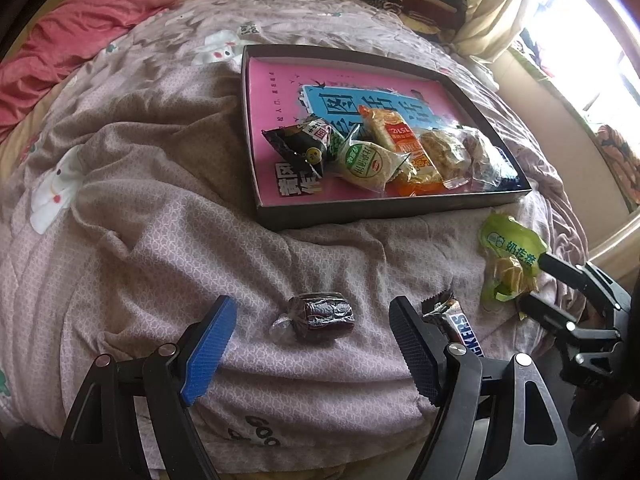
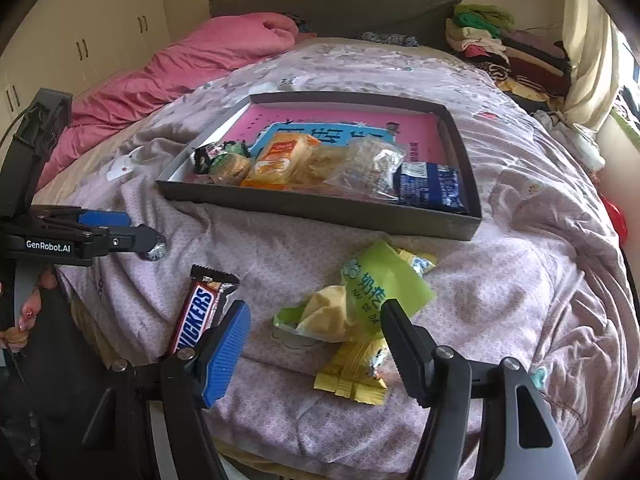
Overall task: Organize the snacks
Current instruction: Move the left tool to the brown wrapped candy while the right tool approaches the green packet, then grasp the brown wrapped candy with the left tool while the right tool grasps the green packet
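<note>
A dark wrapped candy [image 1: 324, 316] lies on the bedspread between the fingers of my left gripper [image 1: 312, 344], which is open; neither pad touches it. A Snickers bar [image 1: 460, 328] lies just right of the gripper's right finger. My right gripper [image 2: 316, 344] is open over a torn green snack packet [image 2: 372, 292] and a small yellow packet [image 2: 352, 376], with no pad pressing on them. The Snickers bar [image 2: 196, 308] sits left of its blue finger. A dark shallow tray [image 1: 400, 204] with a pink lining holds several wrapped snacks [image 1: 376, 160].
The tray [image 2: 320, 208] rests on a wrinkled lilac bedspread [image 1: 160, 240]. A pink quilt [image 2: 192, 68] lies at the far left and folded clothes [image 2: 500, 48] are piled at the far right by the curtain. A person's hand [image 2: 28, 316] holds the left gripper [image 2: 140, 226].
</note>
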`<action>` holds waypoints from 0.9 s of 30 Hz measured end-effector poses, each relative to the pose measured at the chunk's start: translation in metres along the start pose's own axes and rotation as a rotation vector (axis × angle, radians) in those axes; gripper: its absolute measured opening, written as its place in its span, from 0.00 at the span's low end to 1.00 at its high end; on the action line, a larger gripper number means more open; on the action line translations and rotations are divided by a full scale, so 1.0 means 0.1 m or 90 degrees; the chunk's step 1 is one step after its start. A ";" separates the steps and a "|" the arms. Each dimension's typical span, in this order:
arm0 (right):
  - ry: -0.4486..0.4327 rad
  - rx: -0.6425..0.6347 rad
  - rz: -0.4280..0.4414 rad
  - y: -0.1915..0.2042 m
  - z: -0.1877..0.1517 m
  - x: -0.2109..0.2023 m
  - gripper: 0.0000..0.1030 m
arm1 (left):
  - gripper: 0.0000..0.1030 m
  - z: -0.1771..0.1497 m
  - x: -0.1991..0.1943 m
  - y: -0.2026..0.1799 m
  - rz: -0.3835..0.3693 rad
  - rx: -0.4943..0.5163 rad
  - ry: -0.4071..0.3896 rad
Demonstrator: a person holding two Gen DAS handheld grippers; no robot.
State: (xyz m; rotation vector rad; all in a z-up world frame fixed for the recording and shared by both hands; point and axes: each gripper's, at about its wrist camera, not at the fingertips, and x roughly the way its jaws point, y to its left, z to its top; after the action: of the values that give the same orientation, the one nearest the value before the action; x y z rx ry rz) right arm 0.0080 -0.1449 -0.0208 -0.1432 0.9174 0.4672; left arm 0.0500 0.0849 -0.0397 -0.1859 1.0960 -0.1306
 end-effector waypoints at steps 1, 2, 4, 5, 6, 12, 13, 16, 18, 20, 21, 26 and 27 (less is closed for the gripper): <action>-0.006 0.006 -0.003 -0.02 0.00 -0.02 0.65 | 0.78 0.00 0.01 0.01 -0.001 0.000 0.001; -0.010 0.010 -0.005 -0.04 0.00 -0.04 0.65 | 0.78 0.00 0.02 0.01 -0.002 -0.001 0.001; -0.011 0.015 -0.008 -0.08 0.01 -0.06 0.65 | 0.78 0.01 0.04 0.02 -0.001 -0.001 0.003; -0.011 0.020 -0.015 -0.10 0.01 -0.06 0.65 | 0.78 0.01 0.05 0.03 -0.002 -0.003 0.003; -0.011 0.025 -0.014 -0.11 0.00 -0.06 0.65 | 0.78 0.01 0.05 0.04 -0.003 -0.004 0.004; -0.001 0.033 -0.007 -0.12 -0.01 -0.01 0.65 | 0.78 0.01 0.07 0.03 -0.002 -0.002 0.005; -0.004 0.029 -0.004 -0.10 -0.01 -0.01 0.65 | 0.78 0.01 0.08 0.03 -0.002 0.000 0.006; 0.001 0.009 -0.003 -0.03 0.01 0.02 0.65 | 0.78 0.00 0.10 0.02 -0.002 0.001 0.008; 0.005 0.006 0.005 0.00 0.02 0.05 0.65 | 0.78 0.00 0.10 0.02 -0.002 0.002 0.008; 0.008 0.009 0.012 0.02 0.02 0.09 0.65 | 0.78 0.00 0.10 0.02 -0.002 0.002 0.009; 0.009 0.011 0.014 0.03 0.03 0.10 0.65 | 0.78 0.00 0.10 0.02 -0.002 0.002 0.009; 0.012 0.048 0.037 -0.02 0.09 0.20 0.65 | 0.78 0.00 0.11 0.02 -0.002 0.002 0.009; 0.013 0.054 0.044 -0.02 0.10 0.22 0.64 | 0.78 0.00 0.12 0.02 -0.003 0.002 0.010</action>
State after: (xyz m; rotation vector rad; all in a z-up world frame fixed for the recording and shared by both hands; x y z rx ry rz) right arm 0.0277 -0.1364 -0.0322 -0.0392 0.9632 0.4903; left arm 0.0558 0.0842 -0.0503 -0.1844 1.1104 -0.1375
